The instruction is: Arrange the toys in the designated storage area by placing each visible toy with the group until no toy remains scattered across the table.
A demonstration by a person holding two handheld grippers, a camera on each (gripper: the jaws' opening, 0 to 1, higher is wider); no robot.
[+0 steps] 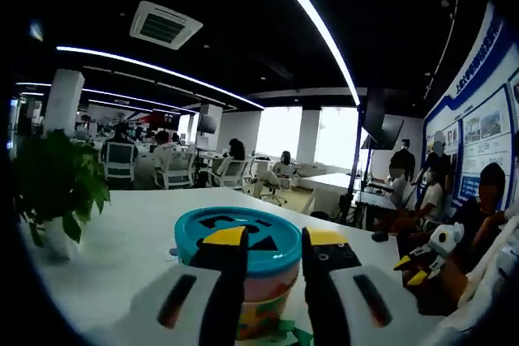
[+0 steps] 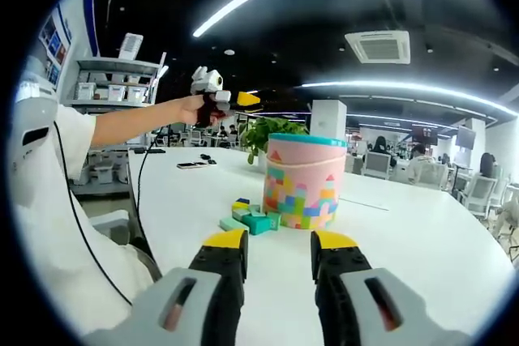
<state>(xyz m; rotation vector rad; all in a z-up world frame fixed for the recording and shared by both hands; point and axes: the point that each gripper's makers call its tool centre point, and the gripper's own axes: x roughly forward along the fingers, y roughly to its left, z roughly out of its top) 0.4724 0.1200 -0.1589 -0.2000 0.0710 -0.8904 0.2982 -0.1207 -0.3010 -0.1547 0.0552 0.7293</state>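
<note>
A pink tub [image 2: 304,182] printed with coloured blocks and capped by a teal lid [image 1: 235,237] stands on the white table [image 2: 405,249]. Several small toy blocks [image 2: 251,218], green, teal, yellow and blue, lie bunched against its base on the left. My left gripper [image 1: 274,241] is open, with the tub just beyond its jaws and nothing between them. In the right gripper view it is held up in a hand, the left gripper [image 2: 243,101] high over the far table. My right gripper [image 2: 280,242] is open over the near table, short of the blocks, and also appears as the right gripper [image 1: 410,270].
A potted plant [image 1: 57,184] stands on the table behind the tub. A dark phone [image 2: 193,165] lies farther back. The person's white sleeve [image 2: 49,200] is at the table's left edge. Seated people [image 1: 486,200] and office chairs are beyond the table.
</note>
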